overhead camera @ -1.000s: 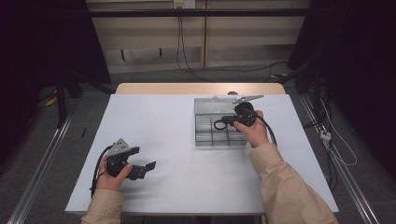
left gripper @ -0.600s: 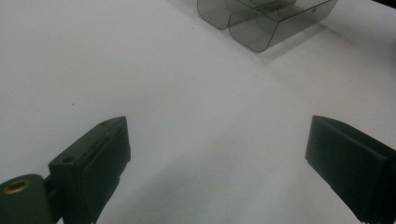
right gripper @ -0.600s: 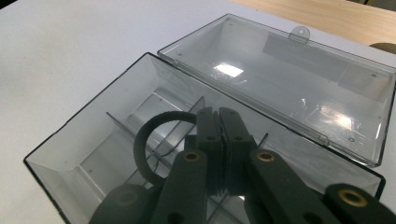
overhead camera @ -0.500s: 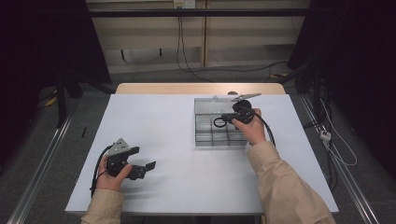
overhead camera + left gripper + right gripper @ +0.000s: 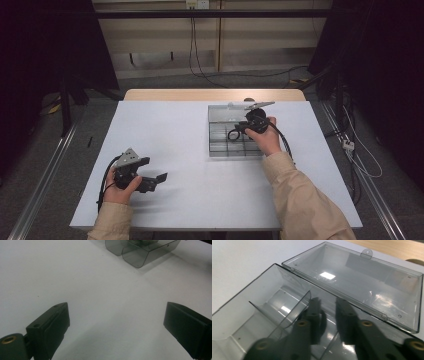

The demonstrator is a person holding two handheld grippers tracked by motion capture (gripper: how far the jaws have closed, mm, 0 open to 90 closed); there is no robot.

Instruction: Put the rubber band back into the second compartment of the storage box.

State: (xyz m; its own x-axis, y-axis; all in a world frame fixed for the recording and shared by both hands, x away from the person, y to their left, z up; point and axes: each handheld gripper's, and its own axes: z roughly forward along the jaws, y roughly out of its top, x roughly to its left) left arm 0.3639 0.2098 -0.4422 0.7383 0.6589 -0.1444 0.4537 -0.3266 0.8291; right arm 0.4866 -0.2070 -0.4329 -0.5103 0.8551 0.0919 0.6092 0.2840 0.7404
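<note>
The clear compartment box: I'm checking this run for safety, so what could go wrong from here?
The right gripper sits inside the clear box by a thin divider; its jaws have just been opening with nothing between them, and could snag or bend the divider. The box looks light, so a knock could slide it across the table or swing the open lid.

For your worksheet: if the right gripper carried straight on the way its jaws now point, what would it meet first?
Most likely the inside of the clear compartment box: the right gripper points down into it, jaws slightly apart beside a thin divider. Depth is hard to judge through the clear plastic.
</note>
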